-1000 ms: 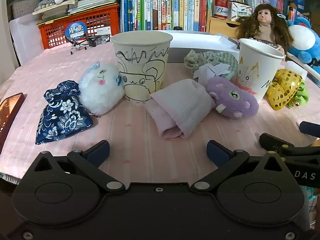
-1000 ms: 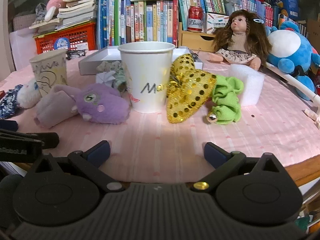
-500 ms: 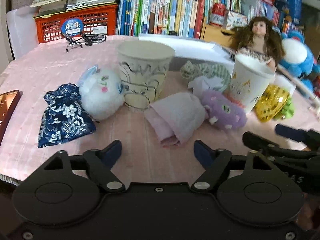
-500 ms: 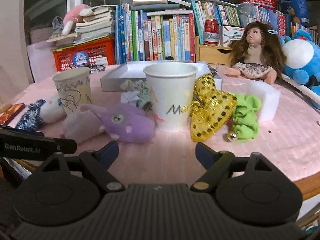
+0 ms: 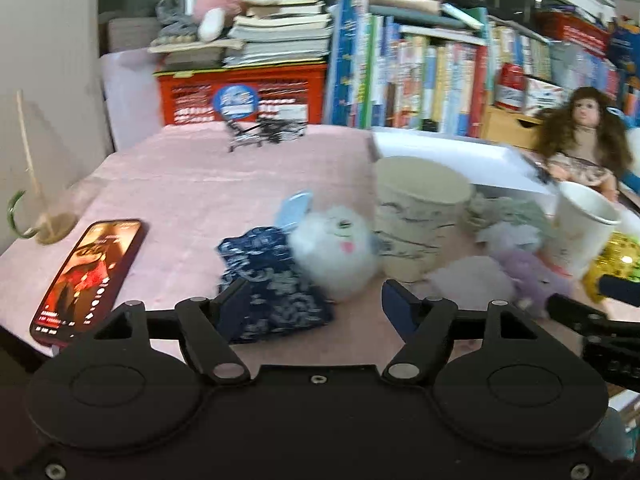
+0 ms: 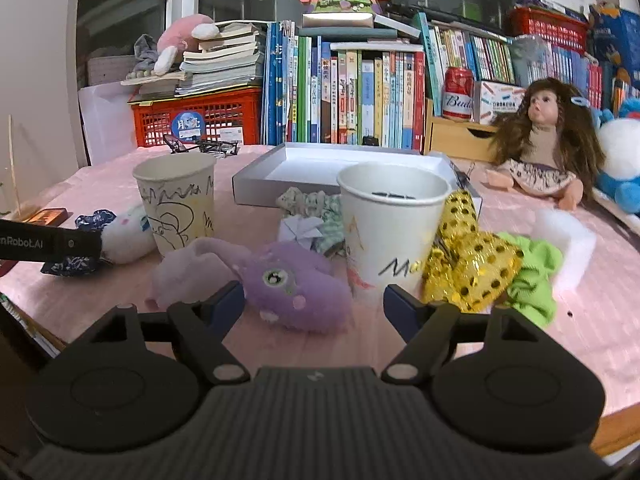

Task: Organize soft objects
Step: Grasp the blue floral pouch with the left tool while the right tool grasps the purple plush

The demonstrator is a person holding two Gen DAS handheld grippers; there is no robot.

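Note:
My left gripper (image 5: pixel 316 303) hovers open over the pink table, and nothing is gripped. The blue floral pouch (image 5: pixel 272 280) and the white fluffy plush (image 5: pixel 334 248) lie just past its fingers. A scribbled paper cup (image 5: pixel 420 216) stands behind the plush. My right gripper (image 6: pixel 314 302) is open too, with the purple plush (image 6: pixel 296 288) lying on the cloth just beyond its fingertips. A pale pink cloth (image 6: pixel 188 272) lies left of that plush, and a white paper cup (image 6: pixel 390 216) stands behind it. A gold sequin piece (image 6: pixel 468 268) and green cloth (image 6: pixel 532 276) lie beside that cup.
A phone (image 5: pixel 88 272) lies near the table's left edge, beside a glass with a stick (image 5: pixel 48 224). A shallow grey box (image 6: pixel 256 184), a doll (image 6: pixel 548 152), white foam (image 6: pixel 568 240) and a blue plush (image 6: pixel 620 160) sit further back. Books and a red crate (image 6: pixel 200 120) line the rear.
Both grippers' jaws have narrowed from wide open. The left gripper rose and swung left, bringing the phone and pouch into line. The right gripper lifted a little toward the purple plush.

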